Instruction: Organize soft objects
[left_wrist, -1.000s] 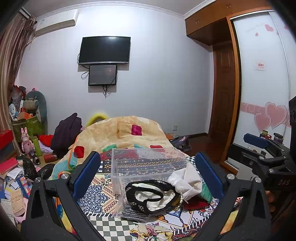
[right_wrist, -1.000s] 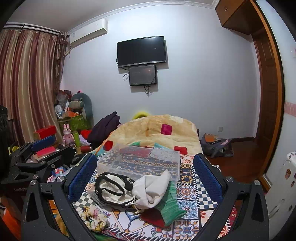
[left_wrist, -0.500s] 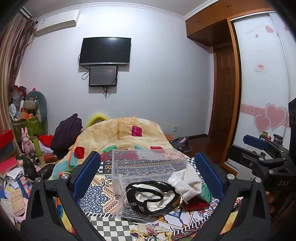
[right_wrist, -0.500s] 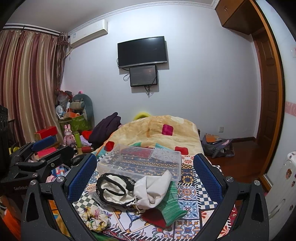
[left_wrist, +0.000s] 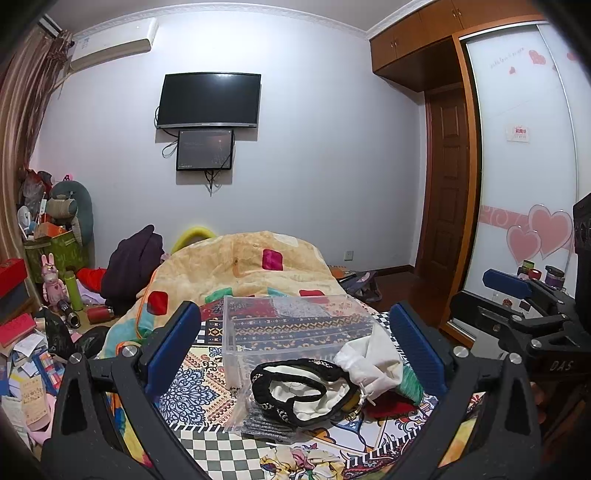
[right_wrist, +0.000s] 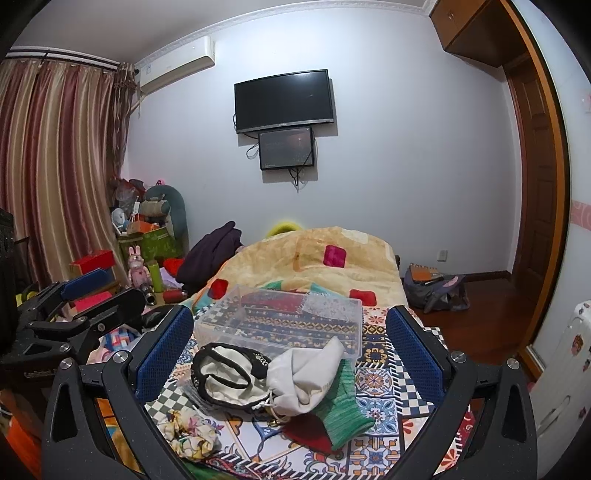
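Almost nothing has moved over the last second: both views show only a slight drift of the frame, and the pile of soft items lies exactly as it did in the earlier pictures. The left gripper (left_wrist: 295, 345) stands with its jaws spread wide and nothing between them, hovering above the patterned bedspread (left_wrist: 192, 391); the right gripper (right_wrist: 290, 345) is likewise spread wide and holds nothing. In the lower centre of both frames lies the pile: a black-trimmed cream pouch (right_wrist: 229, 373), a white drawstring bag (right_wrist: 306, 373) draped partly over it, a green knitted item (right_wrist: 343, 406) under the bag, and a red cloth (right_wrist: 310, 434) showing beneath that. A floral scrunchie (right_wrist: 188, 432) sits apart at the lower left of the right wrist view. Just behind the pile, mid-frame, stands the clear plastic box (left_wrist: 291, 328), which appears to hold nothing; the bedspread pattern shows through it. Judgement: sorting has not begun, no item has been lifted, and both tools are poised over the pile, presumably ahead of a first pick.
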